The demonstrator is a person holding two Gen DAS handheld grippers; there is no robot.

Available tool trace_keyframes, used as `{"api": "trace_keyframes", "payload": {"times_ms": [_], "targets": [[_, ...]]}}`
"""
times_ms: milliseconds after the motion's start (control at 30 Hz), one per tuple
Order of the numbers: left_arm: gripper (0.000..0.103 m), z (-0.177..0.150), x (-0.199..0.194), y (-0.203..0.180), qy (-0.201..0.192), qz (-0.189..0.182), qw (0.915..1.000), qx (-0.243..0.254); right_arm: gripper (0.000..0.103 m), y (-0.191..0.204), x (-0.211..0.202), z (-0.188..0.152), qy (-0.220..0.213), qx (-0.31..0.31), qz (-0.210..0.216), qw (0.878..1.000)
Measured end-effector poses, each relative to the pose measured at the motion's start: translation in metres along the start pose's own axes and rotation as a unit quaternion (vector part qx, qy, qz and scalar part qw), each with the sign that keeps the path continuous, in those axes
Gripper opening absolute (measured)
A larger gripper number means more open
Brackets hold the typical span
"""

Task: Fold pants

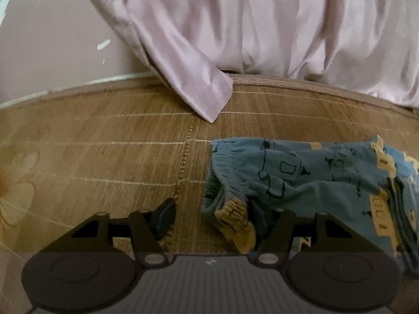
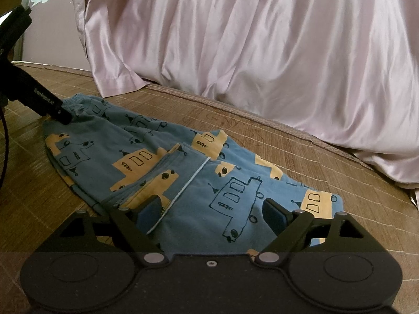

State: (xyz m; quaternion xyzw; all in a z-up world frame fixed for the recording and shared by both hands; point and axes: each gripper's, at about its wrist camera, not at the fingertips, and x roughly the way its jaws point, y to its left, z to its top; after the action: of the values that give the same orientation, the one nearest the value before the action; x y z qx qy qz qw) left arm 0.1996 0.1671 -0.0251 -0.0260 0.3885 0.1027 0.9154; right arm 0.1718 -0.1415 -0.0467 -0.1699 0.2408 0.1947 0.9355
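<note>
Blue pants (image 2: 183, 172) with yellow house prints lie folded in a loose heap on a woven mat (image 2: 288, 151). In the left wrist view the elastic waistband end of the pants (image 1: 301, 178) fills the right side. My left gripper (image 1: 212, 214) is open, its right finger against the waistband corner and its left finger over bare mat. From the right wrist view the left gripper (image 2: 62, 116) shows as a black bar touching the waistband. My right gripper (image 2: 213, 212) is open, low over the near end of the pants, with cloth lying between its fingers.
A pale pink satin sheet (image 2: 262, 52) hangs in folds along the far edge of the mat, one corner (image 1: 209, 96) drooping onto it. A pinkish wall (image 1: 52, 39) stands at the back left. Bare mat (image 1: 104, 157) stretches left of the pants. A dark cable (image 2: 5, 136) hangs at the far left.
</note>
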Motion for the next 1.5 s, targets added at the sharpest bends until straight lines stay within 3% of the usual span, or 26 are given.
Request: {"api": "trace_keyframes", "payload": {"times_ms": [100,233,333,467,633,833,1100,1367,1500], "targets": [[0.059,-0.004,-0.004,-0.012,-0.009,0.008,0.9993,0.035,0.086,0.000,0.000,0.000,0.000,0.001,0.000,1.000],[0.060,0.000,-0.001,-0.005,0.009,-0.009,0.9999,-0.003,0.086,0.000,0.000,0.000,0.000,0.001,0.001,1.000],[0.055,0.002,0.001,0.000,0.019,-0.023,0.9992,-0.025,0.086,-0.001,0.000,0.000,0.000,0.001,0.001,1.000],[0.038,0.007,0.002,-0.002,0.032,-0.033,0.9987,-0.024,0.086,0.000,0.000,0.000,0.000,0.001,0.001,1.000],[0.023,0.013,0.002,0.001,0.052,-0.025,0.9960,-0.069,0.086,0.000,0.000,0.000,0.000,0.001,0.001,1.000],[0.017,0.019,-0.017,-0.025,0.024,0.002,0.9996,-0.014,0.086,0.000,0.000,0.000,0.000,0.001,0.000,1.000],[0.017,0.045,-0.040,-0.044,0.019,0.007,0.9998,0.006,0.086,-0.005,-0.004,0.000,-0.007,0.006,0.010,1.000],[0.017,0.076,-0.086,-0.103,-0.015,-0.015,0.9961,0.086,0.086,-0.038,-0.031,0.021,-0.014,-0.039,0.056,0.998],[0.017,0.083,-0.111,-0.147,-0.039,-0.050,0.9898,0.127,0.089,-0.076,-0.063,0.023,-0.008,-0.087,0.037,0.996]]}}
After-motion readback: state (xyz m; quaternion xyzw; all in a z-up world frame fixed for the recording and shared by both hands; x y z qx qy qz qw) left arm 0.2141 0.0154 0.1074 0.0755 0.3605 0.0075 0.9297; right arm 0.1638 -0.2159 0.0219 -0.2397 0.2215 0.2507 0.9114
